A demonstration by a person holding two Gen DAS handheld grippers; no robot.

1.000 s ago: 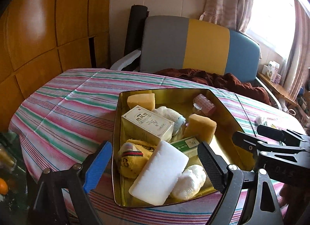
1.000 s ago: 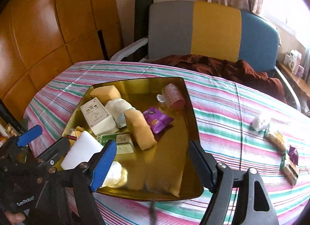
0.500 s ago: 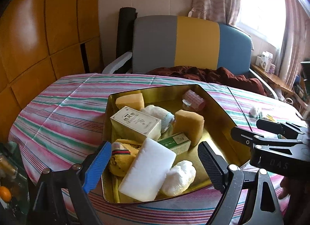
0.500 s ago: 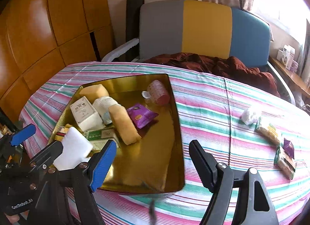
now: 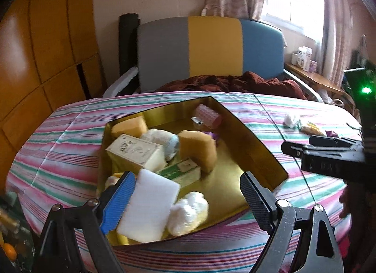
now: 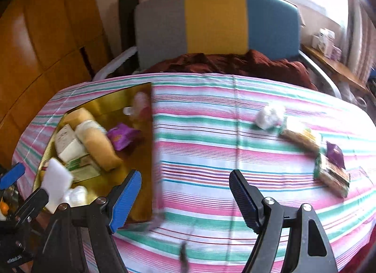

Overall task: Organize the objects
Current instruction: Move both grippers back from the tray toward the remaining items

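Observation:
A gold tray [image 5: 256, 146] on the striped tablecloth holds yellow sponges [image 5: 198, 148], a cream box [image 5: 136, 153], a white foam block [image 5: 148, 204], a green box, a white wad and a pink cup [image 5: 208, 115]. My left gripper [image 5: 185, 200] hangs open over the tray's near end with nothing between its fingers. My right gripper [image 6: 185, 190] is open and empty above bare cloth, right of the tray [image 6: 143, 202]. Further right lie a white wad [image 6: 269, 114], a yellow packet [image 6: 300, 136], a purple packet [image 6: 334, 153] and a green-brown packet [image 6: 331, 176].
A chair with a grey, yellow and blue back [image 5: 211, 45] stands behind the table, a dark red cloth [image 5: 235, 82] on its seat. Wooden panels [image 5: 35, 49] fill the left. A shelf with small boxes [image 5: 304, 58] sits under the window. Striped cloth [image 6: 211, 143] lies between tray and packets.
My right gripper has swung right, off the tray, so the tray now lies at the left of its view and the loose packets are nearer. My left gripper drifted slightly right.

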